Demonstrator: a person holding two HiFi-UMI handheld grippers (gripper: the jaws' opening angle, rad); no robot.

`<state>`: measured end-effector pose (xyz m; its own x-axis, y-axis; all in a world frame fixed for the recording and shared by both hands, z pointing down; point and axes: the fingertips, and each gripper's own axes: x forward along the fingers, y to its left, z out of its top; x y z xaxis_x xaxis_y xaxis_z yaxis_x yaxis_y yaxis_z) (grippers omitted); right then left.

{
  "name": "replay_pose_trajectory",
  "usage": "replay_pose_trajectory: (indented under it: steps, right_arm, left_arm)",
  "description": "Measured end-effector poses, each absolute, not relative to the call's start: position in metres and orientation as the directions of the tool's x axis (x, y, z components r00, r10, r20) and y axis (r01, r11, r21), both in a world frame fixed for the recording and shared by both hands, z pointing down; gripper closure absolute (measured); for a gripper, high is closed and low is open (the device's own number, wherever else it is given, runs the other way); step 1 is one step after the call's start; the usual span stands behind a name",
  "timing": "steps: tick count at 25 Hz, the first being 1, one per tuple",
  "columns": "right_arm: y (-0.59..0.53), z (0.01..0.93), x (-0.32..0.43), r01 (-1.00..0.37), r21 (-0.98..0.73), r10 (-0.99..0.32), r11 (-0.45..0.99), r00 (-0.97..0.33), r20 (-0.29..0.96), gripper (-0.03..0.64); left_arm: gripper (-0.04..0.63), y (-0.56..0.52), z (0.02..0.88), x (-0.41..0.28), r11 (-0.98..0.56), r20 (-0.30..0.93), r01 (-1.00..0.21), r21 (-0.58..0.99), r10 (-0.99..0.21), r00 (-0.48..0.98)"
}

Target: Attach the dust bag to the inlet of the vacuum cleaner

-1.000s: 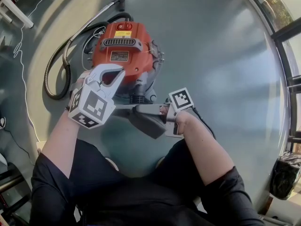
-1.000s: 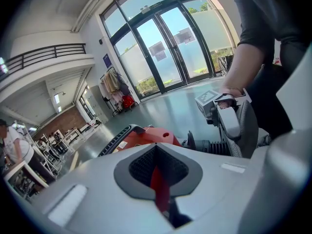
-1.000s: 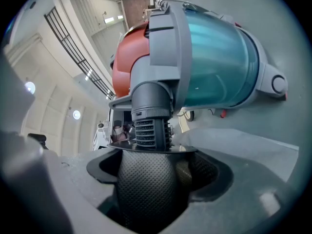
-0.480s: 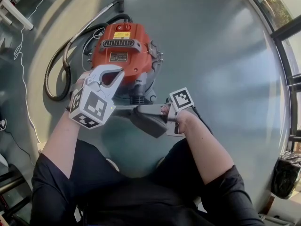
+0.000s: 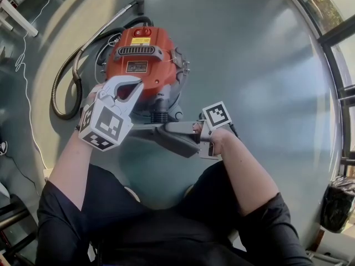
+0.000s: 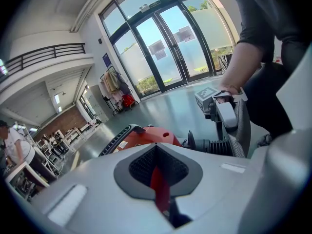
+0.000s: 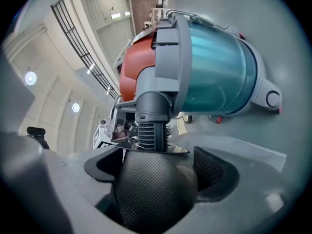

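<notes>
dust bag (image 7: 151, 196) collar on vacuum inlet (image 7: 152, 118); right gripper (image 7: 158, 165) jaws just opening, loose around it; left gripper (image 6: 156, 172) clenched.

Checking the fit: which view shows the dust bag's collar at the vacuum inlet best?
The right gripper view: close up, the collar of the dust bag meets the inlet. The head view shows the bag reaching the vacuum cleaner, joint tiny. The left gripper view shows the inlet sideways, collar unclear.

The bag (image 7: 151, 189) is dark cloth, matt and finely dimpled; the inlet (image 7: 152, 126) is ribbed grey plastic; the tank (image 7: 219, 67) is glossy teal plastic; the lid (image 5: 161, 65) is shiny orange plastic; the floor (image 5: 249, 54) is smooth, faintly glossy.
</notes>
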<state>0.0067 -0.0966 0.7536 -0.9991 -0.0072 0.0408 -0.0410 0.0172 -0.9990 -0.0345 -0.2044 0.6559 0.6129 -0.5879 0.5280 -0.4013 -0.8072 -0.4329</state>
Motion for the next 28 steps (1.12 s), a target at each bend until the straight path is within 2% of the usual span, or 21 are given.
replay_pose_trajectory:
  steps: [11,28]
  right_arm:
    - [-0.096,0.753,0.031,-0.072,-0.997,-0.027,0.027,-0.997,0.071,0.186]
    - [-0.113,0.74,0.109,-0.128,-0.991,-0.183,0.031,-0.976,0.12,0.187]
  left_arm:
    - [0.583,-0.204,0.654,-0.033,-0.804,0.531,-0.394,-0.445,-0.591,0.607]
    - [0.583,-0.205,0.653,-0.033,-0.803,0.526,-0.394,-0.447,-0.592,0.61]
